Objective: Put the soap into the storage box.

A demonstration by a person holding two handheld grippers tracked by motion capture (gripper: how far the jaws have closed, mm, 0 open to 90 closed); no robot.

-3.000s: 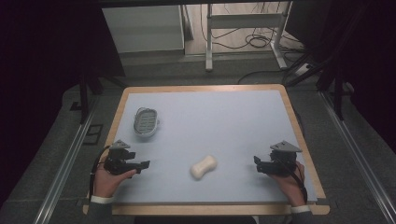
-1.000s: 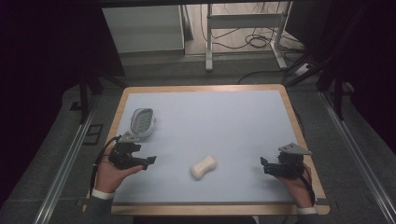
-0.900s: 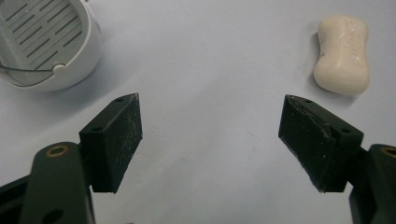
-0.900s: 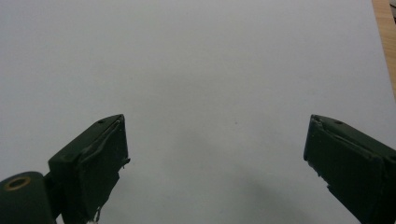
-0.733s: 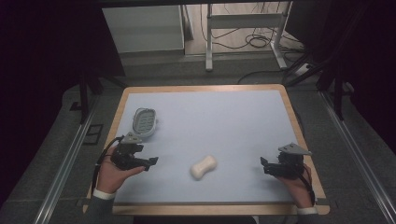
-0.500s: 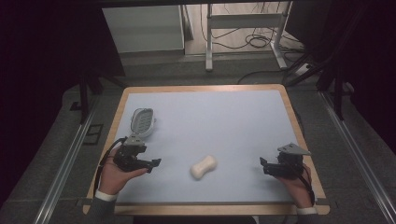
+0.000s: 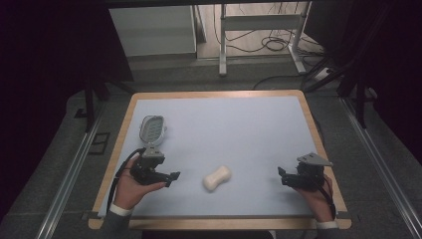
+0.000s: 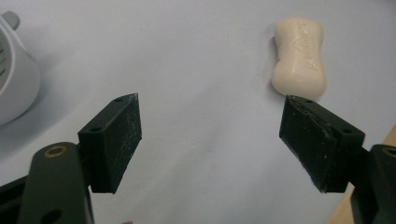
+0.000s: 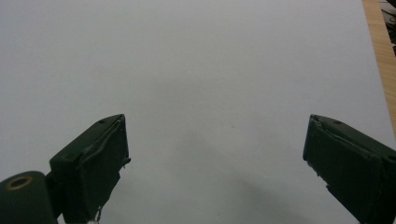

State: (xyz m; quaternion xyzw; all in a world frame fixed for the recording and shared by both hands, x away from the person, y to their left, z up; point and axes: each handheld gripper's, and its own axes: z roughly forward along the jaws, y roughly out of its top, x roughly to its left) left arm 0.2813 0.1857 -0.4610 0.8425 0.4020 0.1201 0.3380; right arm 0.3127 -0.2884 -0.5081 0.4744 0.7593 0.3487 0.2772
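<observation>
Blue table: soap lies between 2 grippers, both wide open, empty. Left gripper nearer; right gripper apart. Dish behind.

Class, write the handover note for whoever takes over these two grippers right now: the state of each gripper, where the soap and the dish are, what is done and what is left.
Left gripper: open, empty, low over the table near its front-left, aimed toward the soap bar, not touching it.
Right gripper: open, empty, at the front-right, bare table ahead of it.
Soap bar: lying flat, front centre, between the two grippers.
Soap dish: left side, beyond the left gripper, empty.
Done: nothing gripped or moved into place.
Left: probably grip the soap and set it in the dish.
</observation>
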